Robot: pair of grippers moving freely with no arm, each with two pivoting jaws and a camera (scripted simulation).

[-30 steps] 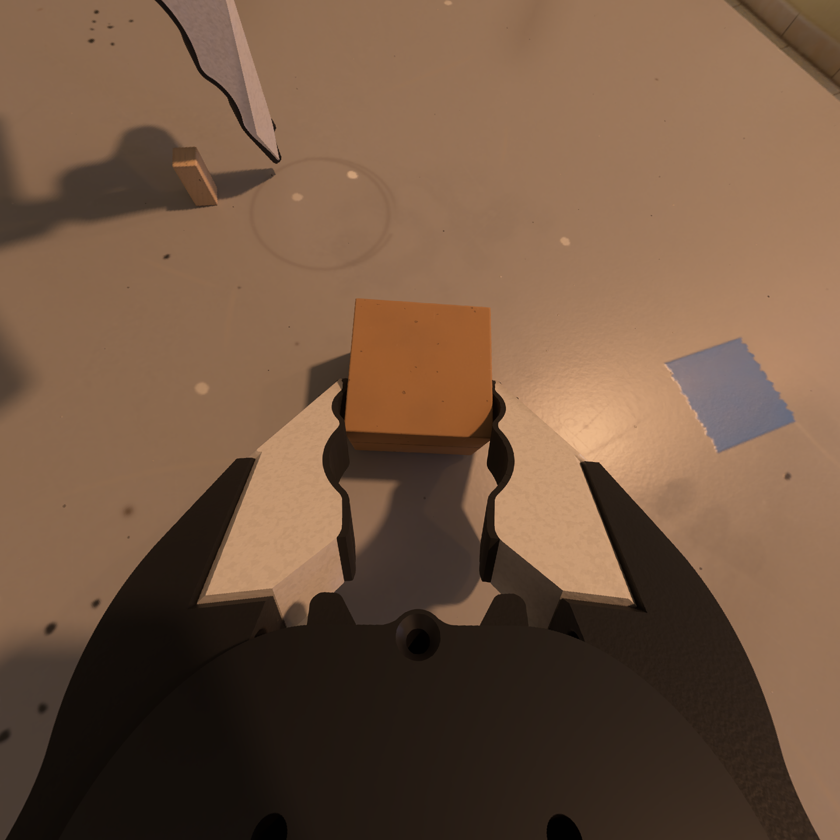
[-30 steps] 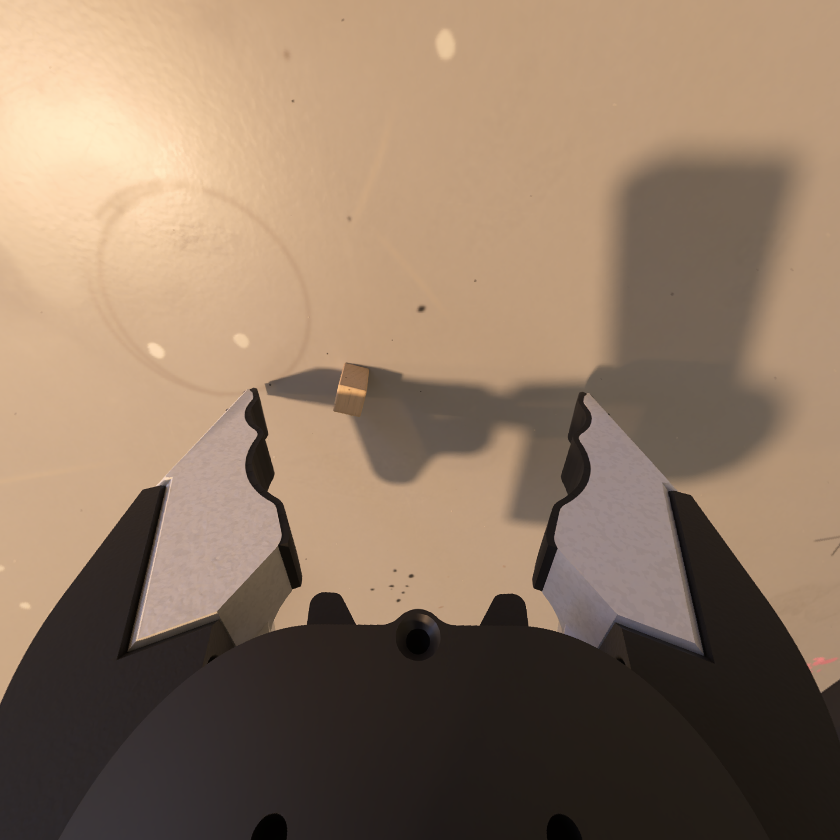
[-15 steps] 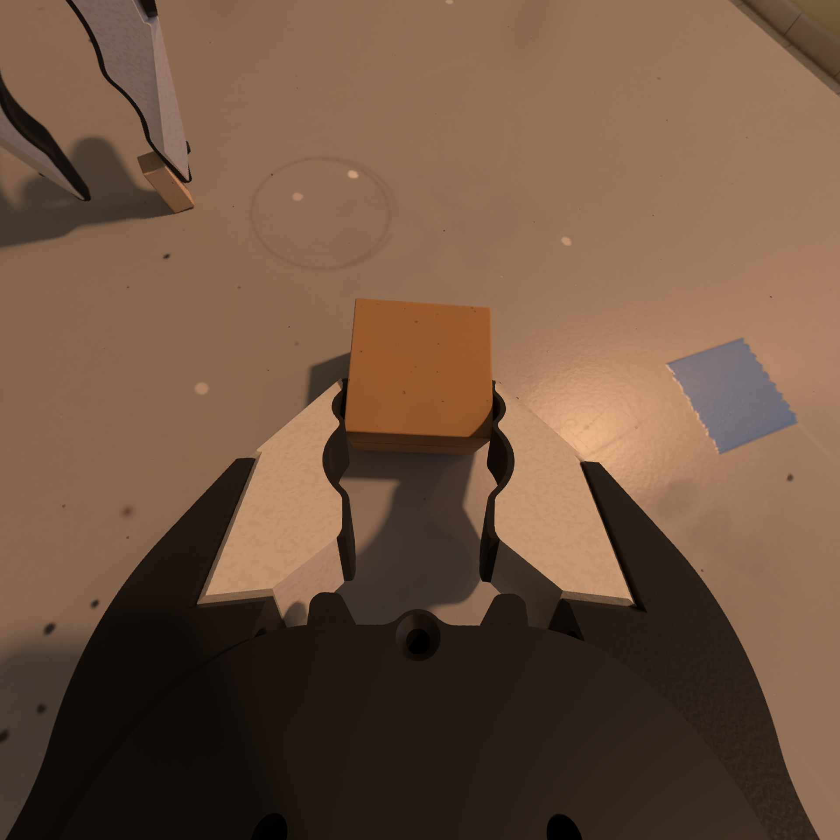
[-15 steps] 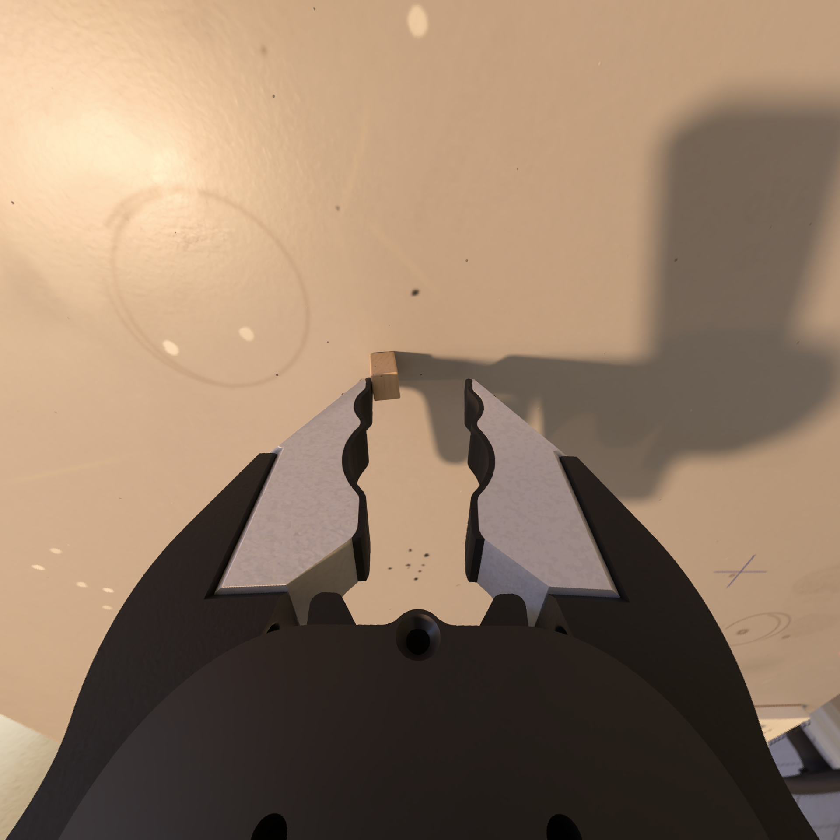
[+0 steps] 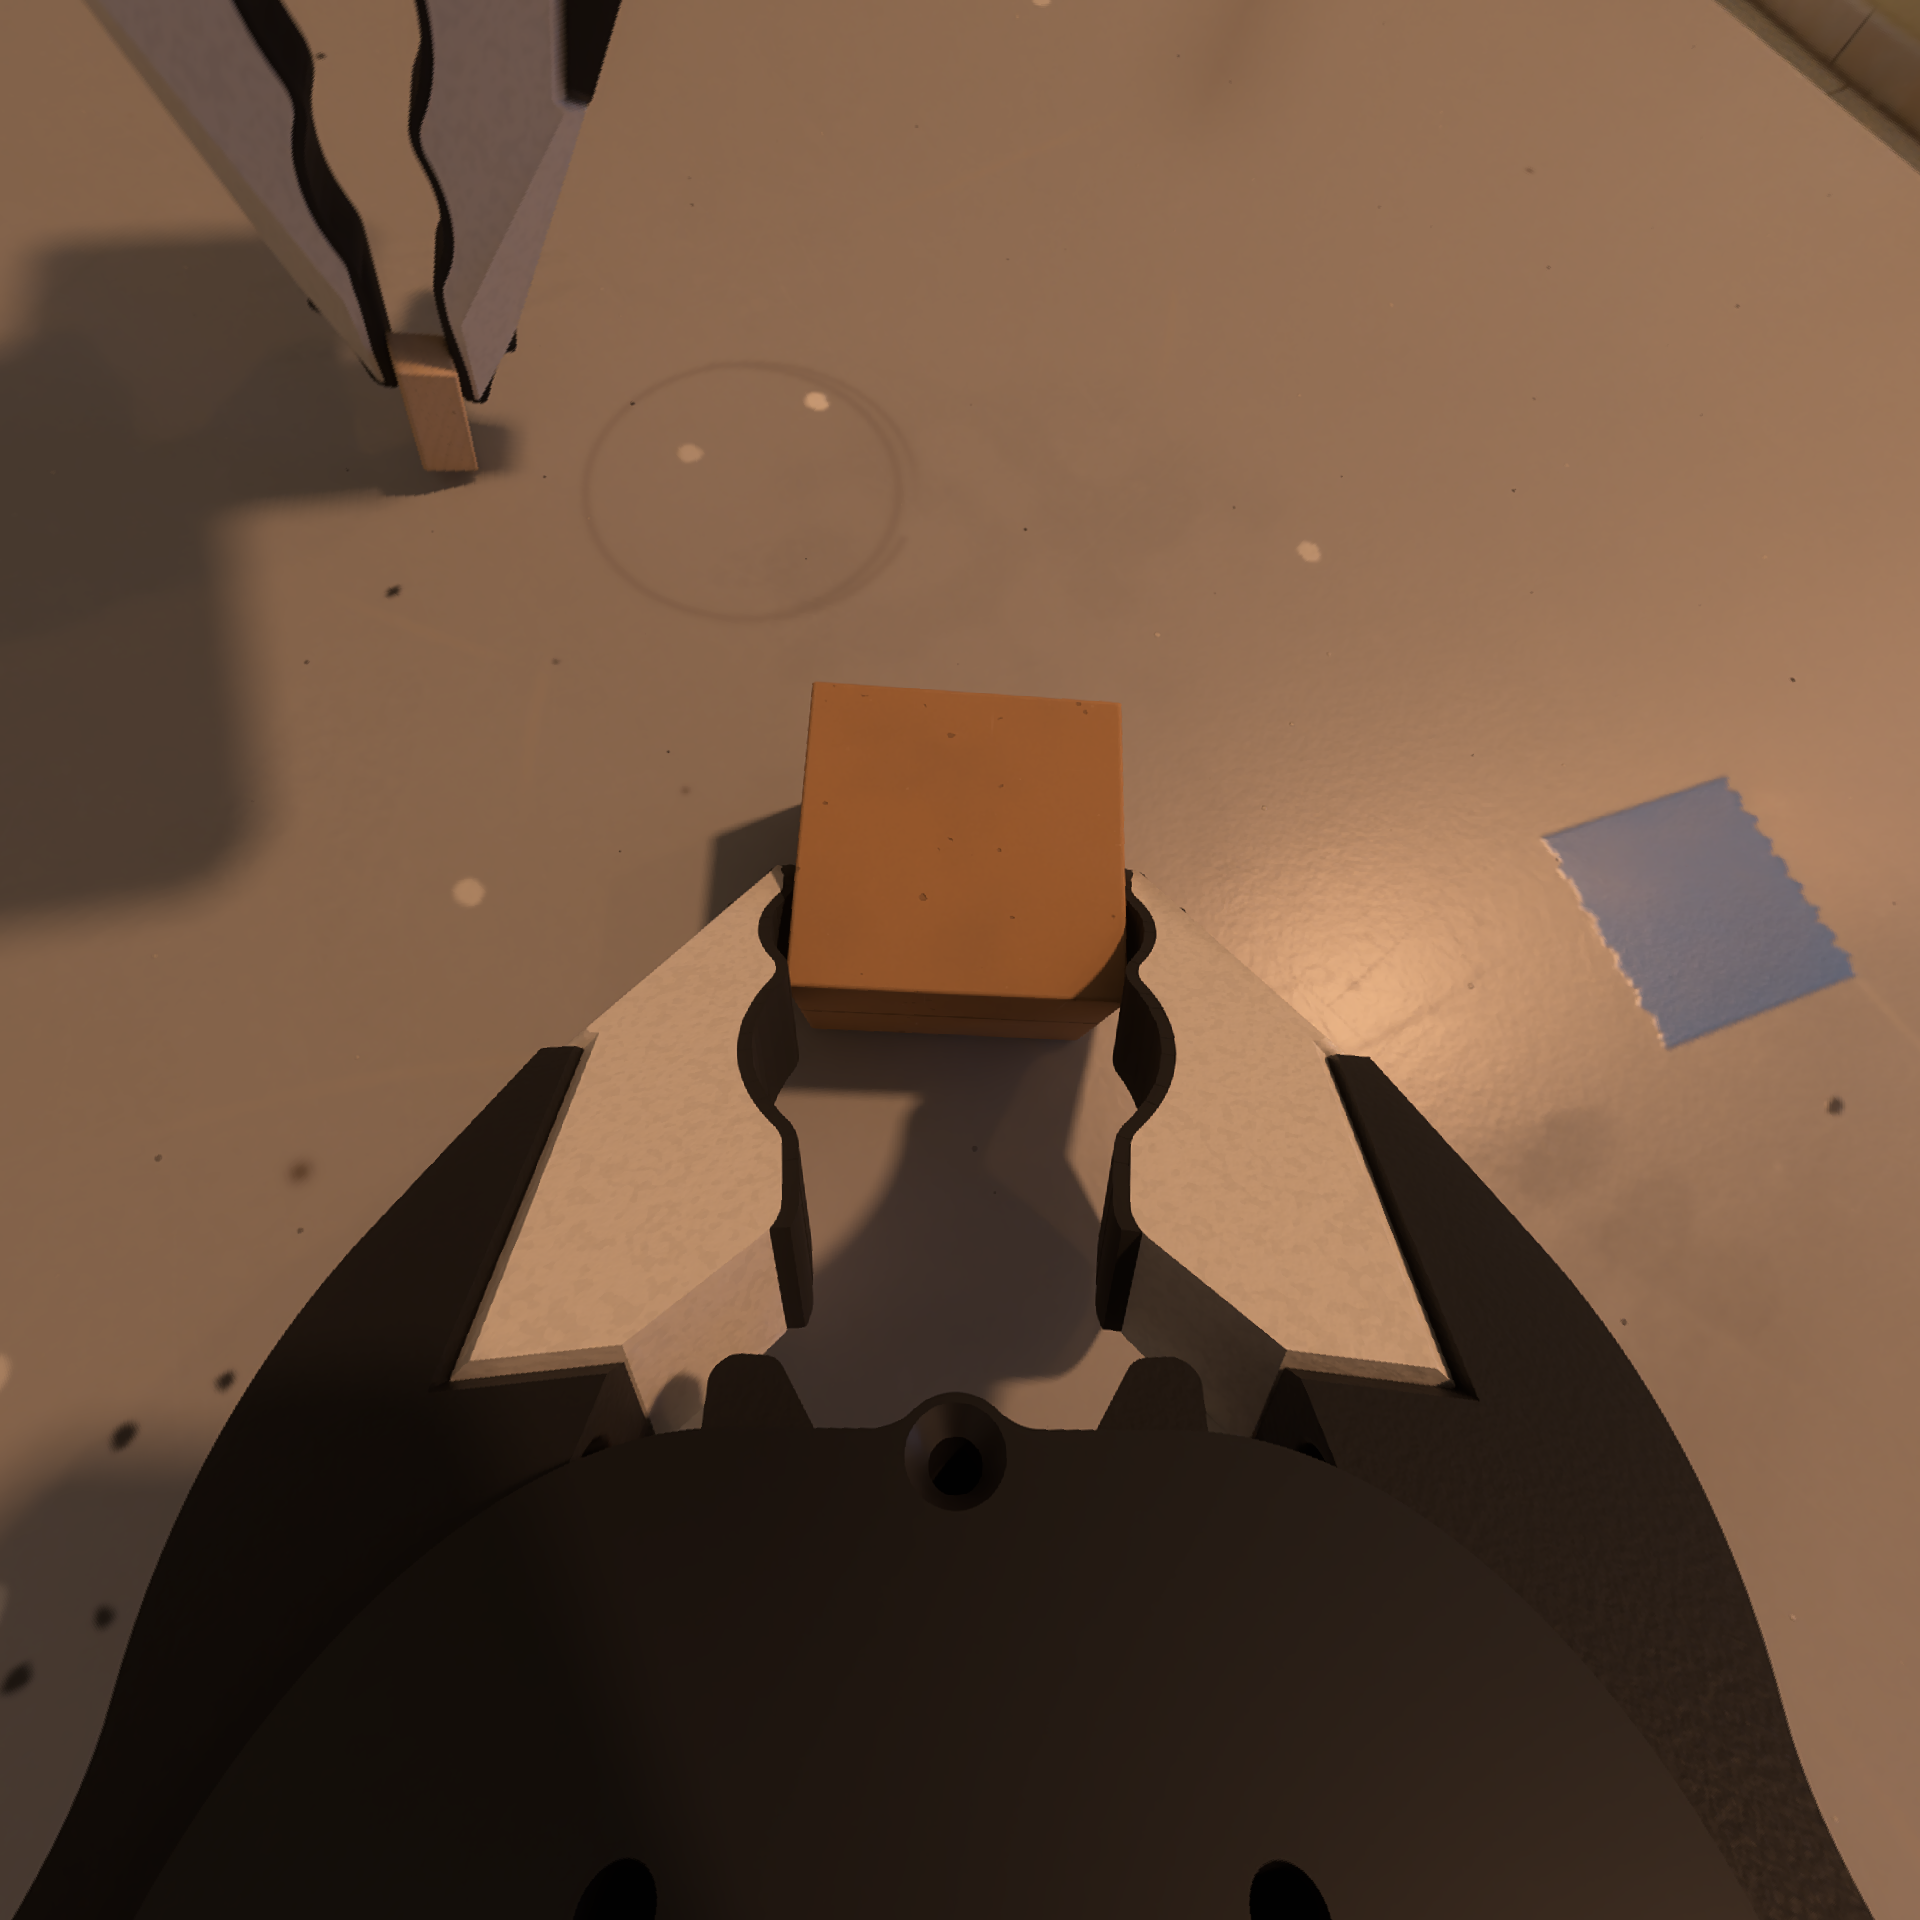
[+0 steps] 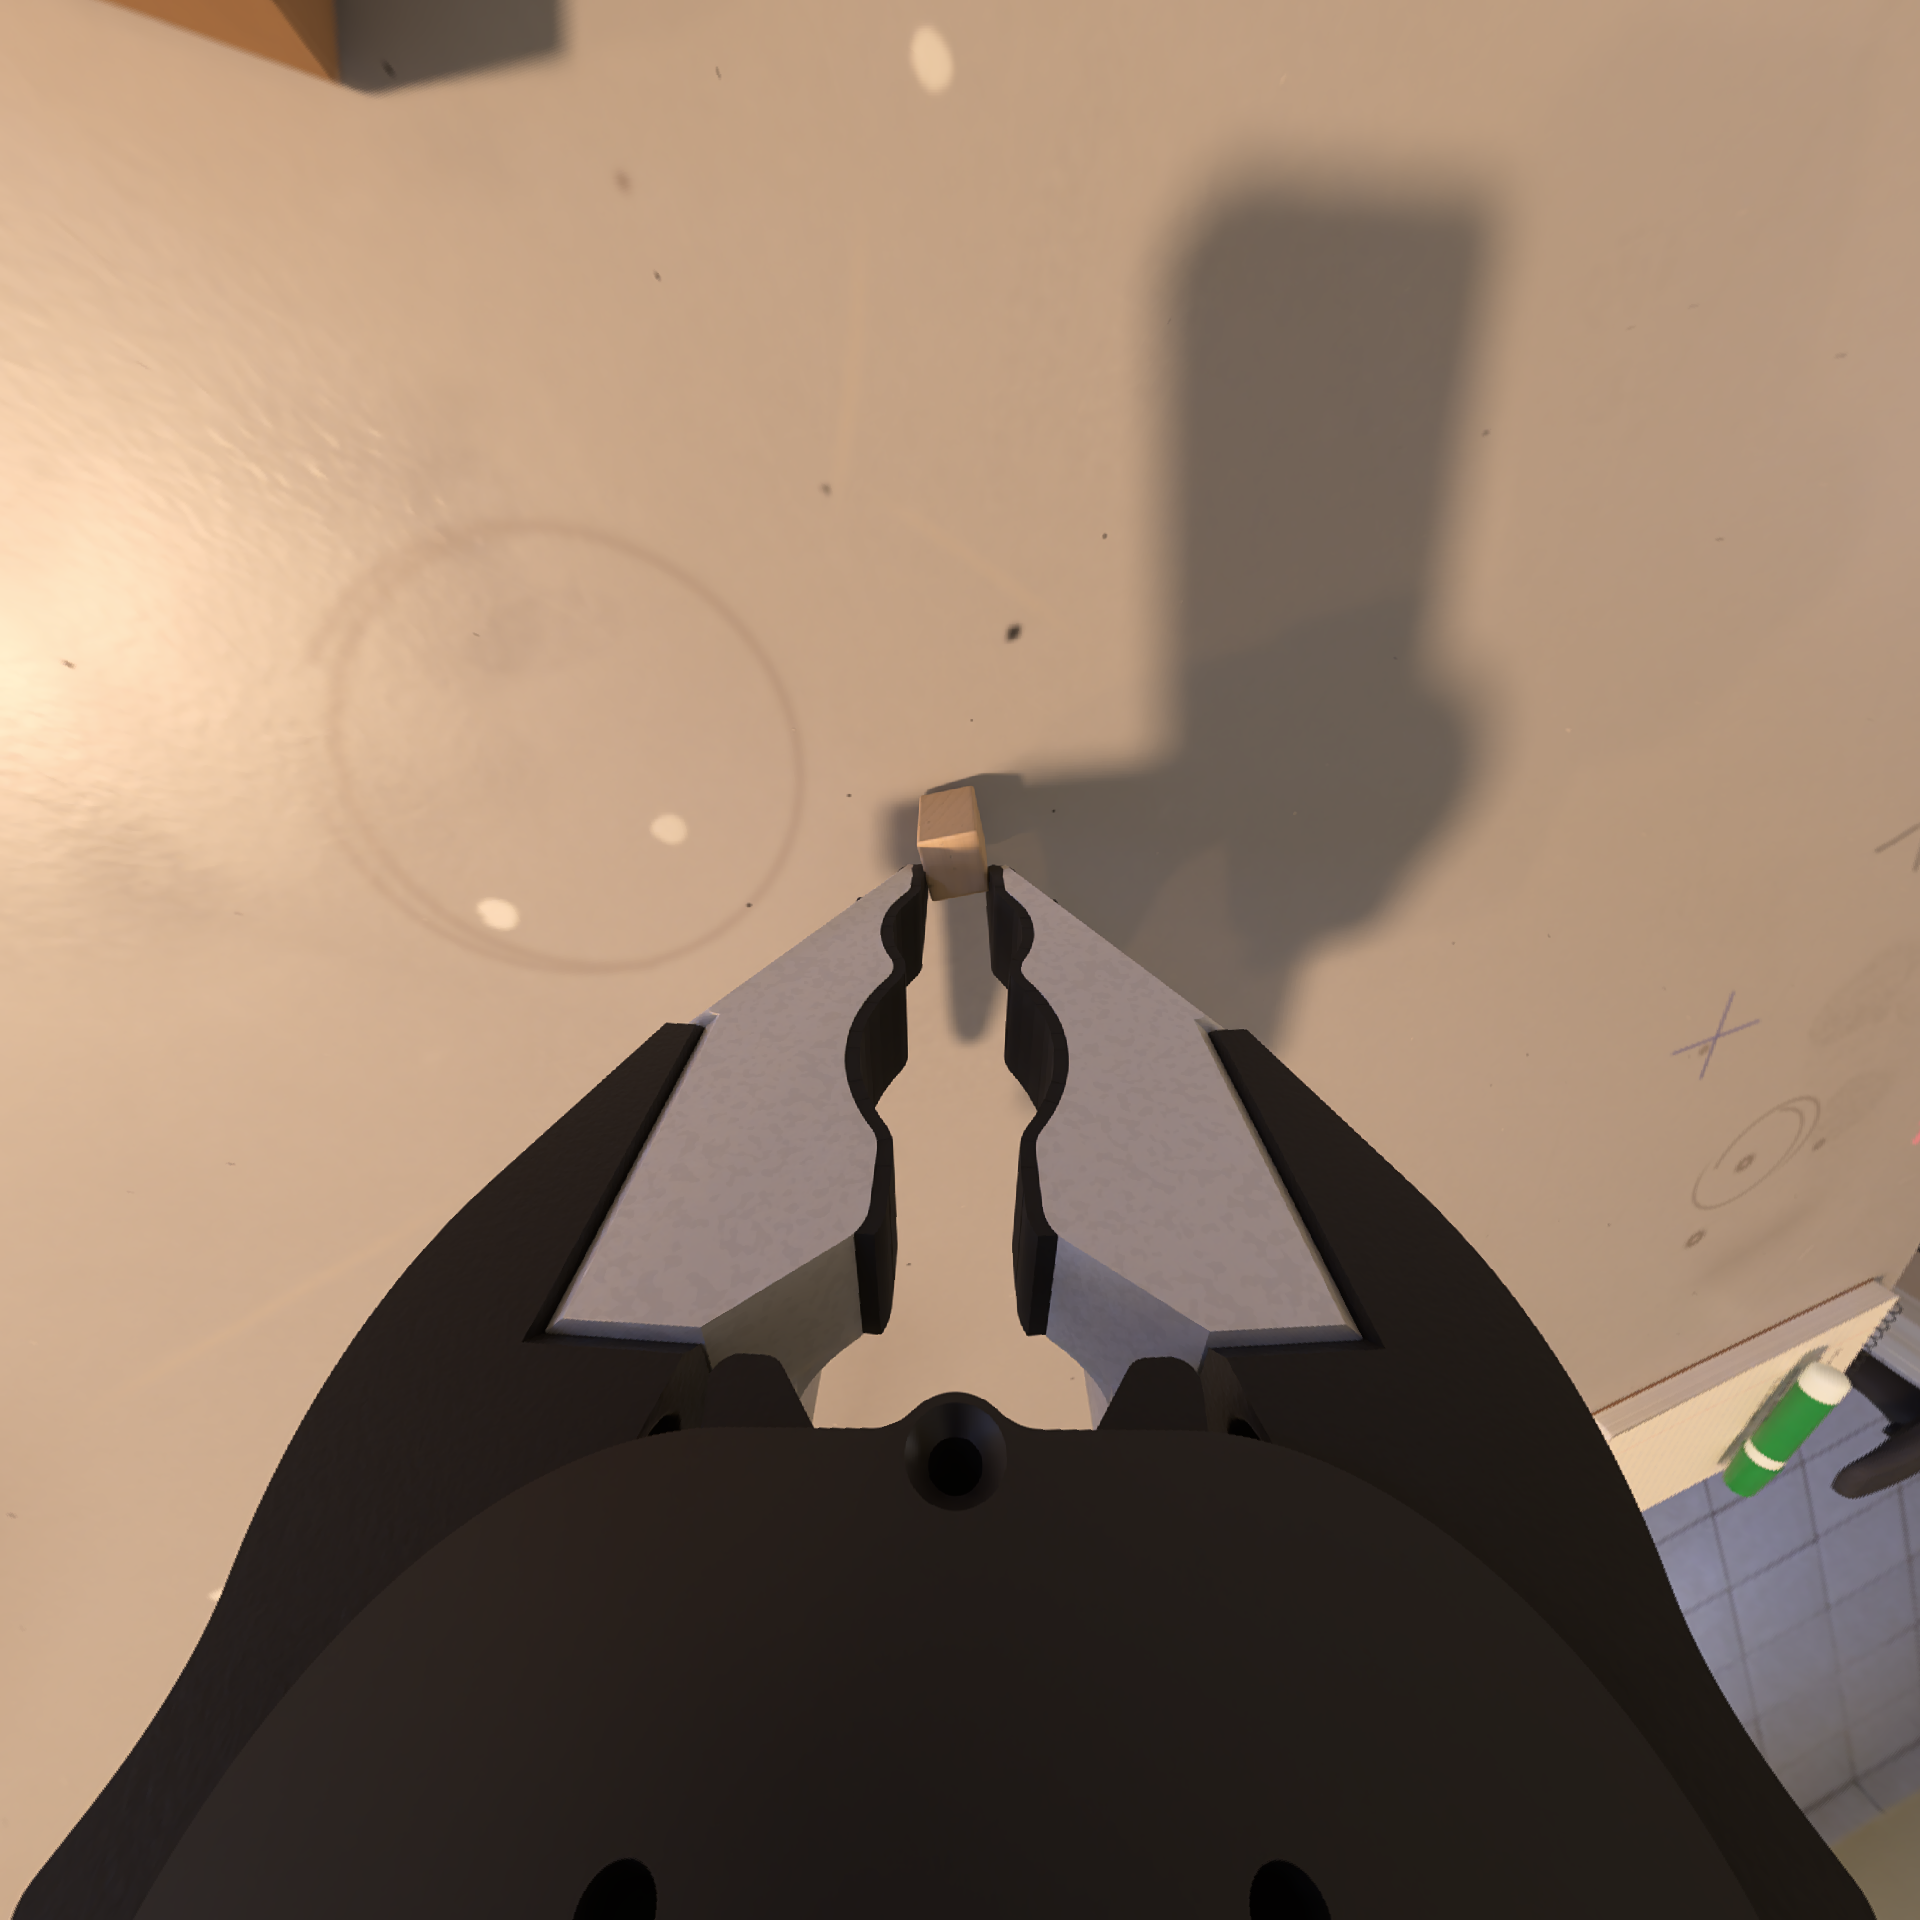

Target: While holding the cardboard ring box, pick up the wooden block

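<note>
Left wrist view: left gripper clamped on the cardboard ring box, held by its near end just above the table. Farther off, upper left, right gripper pinching the top of the wooden block, lower end touching or nearly touching the surface. Blue tape patch to the right, faint ring mark between box and block; neither in the way.

Right wrist view: right gripper closed on the wooden block, gripped only at the very fingertips, most of the block sticking out beyond. Corner of the ring box at top left, well apart. Green marker beyond the table edge, lower right.

Risk, likely: block pivoting or slipping out during the lift, given such a shallow tip grip. Also possible: box tilting in the left hold, since only its near end is caught. Path upward seemingly unobstructed.
</note>
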